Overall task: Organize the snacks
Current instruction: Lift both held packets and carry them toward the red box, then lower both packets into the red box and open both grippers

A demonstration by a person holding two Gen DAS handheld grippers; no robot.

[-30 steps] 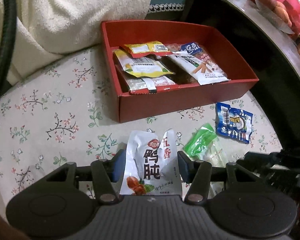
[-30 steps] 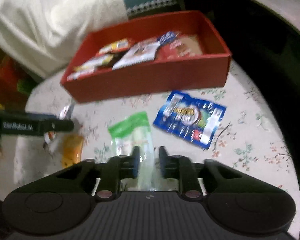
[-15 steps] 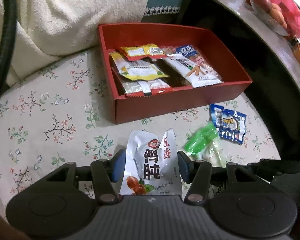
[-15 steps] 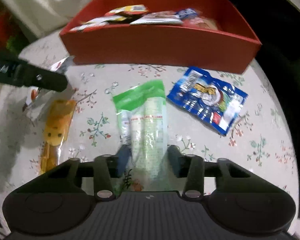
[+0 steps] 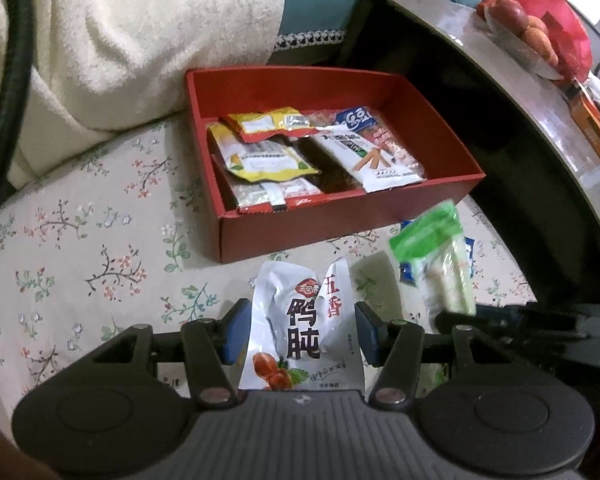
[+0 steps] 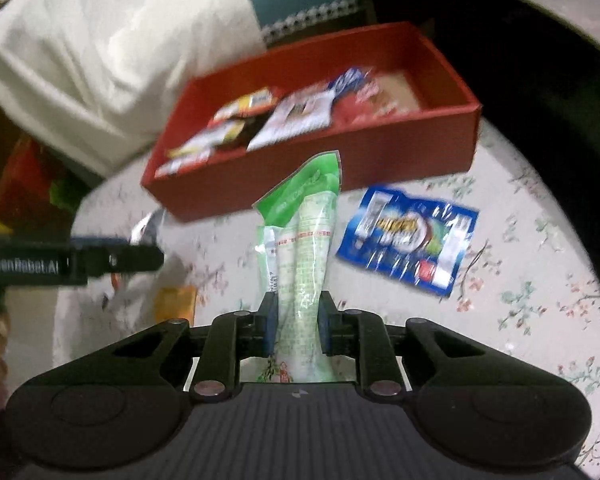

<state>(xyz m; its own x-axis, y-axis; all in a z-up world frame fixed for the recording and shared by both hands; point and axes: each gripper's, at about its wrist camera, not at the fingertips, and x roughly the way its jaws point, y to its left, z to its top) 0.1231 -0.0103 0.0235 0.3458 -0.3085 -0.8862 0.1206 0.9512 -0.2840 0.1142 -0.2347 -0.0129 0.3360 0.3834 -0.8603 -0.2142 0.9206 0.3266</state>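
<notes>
Two packets held: right gripper clamped on green packet, now lifted off floral cloth versus lying flat half a second ago; left gripper pinching white pouch (unchanged). Could snag on red box front wall, or slip, being floppy.

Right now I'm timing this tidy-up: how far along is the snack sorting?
Partway. Several packets already lie in the red box. In hand: the right claw grips the green packet, lifted; the left claw holds the white pouch. Left: the blue packet and an orange packet on the floral cloth.
</notes>
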